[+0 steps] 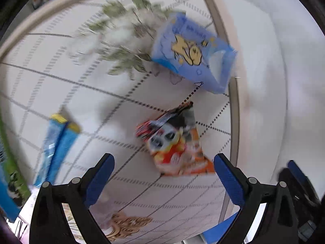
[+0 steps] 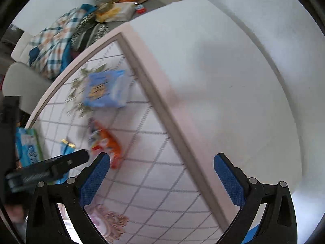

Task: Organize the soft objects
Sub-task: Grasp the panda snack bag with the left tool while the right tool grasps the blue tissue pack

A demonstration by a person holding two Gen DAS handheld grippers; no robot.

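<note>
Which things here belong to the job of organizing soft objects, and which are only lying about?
For the job:
- blue pouch
- orange snack bag
- blue-and-yellow packet
- green-and-blue pack
- left gripper and right gripper, both open and empty

Only lying about:
- checked cloth
- clutter on the grey surface
- patterned tablecloth

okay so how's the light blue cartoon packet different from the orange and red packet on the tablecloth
The light blue packet is pale blue with a yellow cartoon figure; the orange packet is orange, red and black with big cartoon eyes. The light blue packet lies farther from the left gripper, partly over the cloth's leafy print; the orange packet lies just ahead of that gripper's open jaws. Both are soft printed packets lying on the checked tablecloth, near its right edge, ungripped.
</note>
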